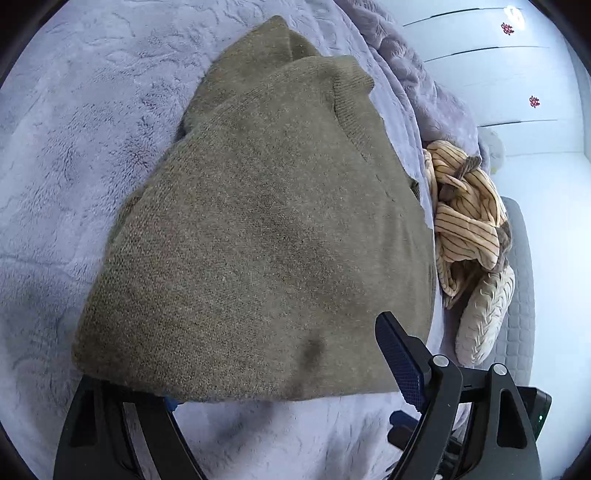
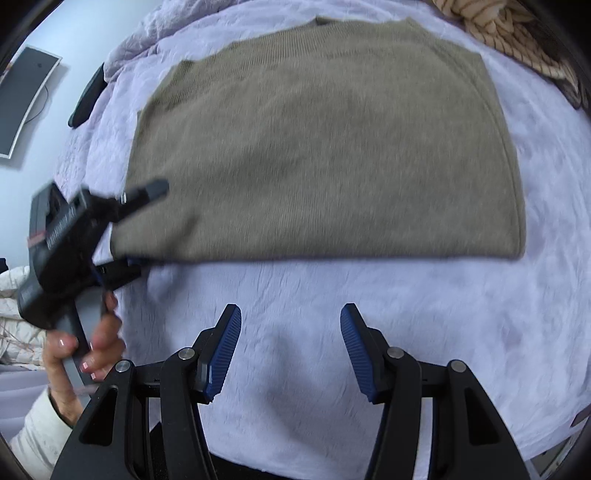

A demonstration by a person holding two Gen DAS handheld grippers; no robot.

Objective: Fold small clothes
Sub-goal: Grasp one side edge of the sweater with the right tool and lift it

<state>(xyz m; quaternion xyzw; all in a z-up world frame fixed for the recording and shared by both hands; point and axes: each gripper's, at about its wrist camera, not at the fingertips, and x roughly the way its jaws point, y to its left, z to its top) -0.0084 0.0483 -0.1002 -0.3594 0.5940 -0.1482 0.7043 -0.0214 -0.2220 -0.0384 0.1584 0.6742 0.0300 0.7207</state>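
Observation:
An olive-brown knit sweater (image 1: 258,229) lies folded on a fluffy lilac blanket (image 1: 55,166); it also shows in the right wrist view (image 2: 325,147). My left gripper (image 1: 280,384) is open, its jaws wide apart around the sweater's near edge, one finger above the cloth and one hidden beneath. In the right wrist view the left gripper (image 2: 136,229) sits at the sweater's left corner. My right gripper (image 2: 291,343) is open and empty over bare blanket (image 2: 295,295), short of the sweater's near edge.
A crumpled cream striped garment (image 1: 465,221) lies beside the sweater at the blanket's edge, also seen at the top right of the right wrist view (image 2: 498,26). A pale quilted item (image 1: 484,314) lies below it. White wall panels (image 1: 517,85) stand behind.

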